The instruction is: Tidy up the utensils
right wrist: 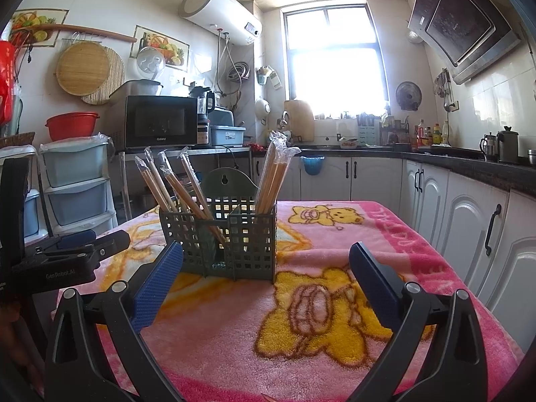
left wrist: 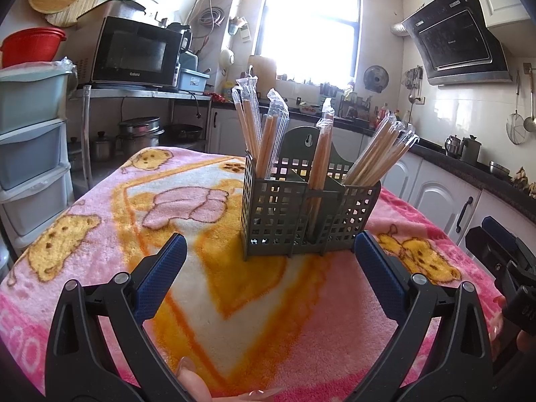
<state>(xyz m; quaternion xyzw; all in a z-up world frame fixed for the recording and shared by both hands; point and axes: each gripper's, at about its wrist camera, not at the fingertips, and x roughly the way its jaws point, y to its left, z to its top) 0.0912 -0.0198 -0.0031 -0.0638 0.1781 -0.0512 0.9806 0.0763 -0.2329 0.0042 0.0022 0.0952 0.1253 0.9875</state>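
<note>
Grey slotted caddy point(left wrist: 308, 214) stands mid-desk on the pink blanket point(left wrist: 100, 234), wrapped chopsticks point(left wrist: 378, 149) upright in its compartments. My left tool point(left wrist: 269, 268) and right tool point(right wrist: 266, 273) both gape, empty, short of it.

We saw a grey-green slotted utensil holder point(left wrist: 294, 214) standing upright on the blanket, plastic-wrapped wooden chopsticks point(left wrist: 264, 140) leaning upright in its left, middle and right compartments.

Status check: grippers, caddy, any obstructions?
Left gripper open, empty. Right gripper open, empty. Wrapped chopsticks upright in green utensil caddy on pink blanket. Nothing in the way.
</note>
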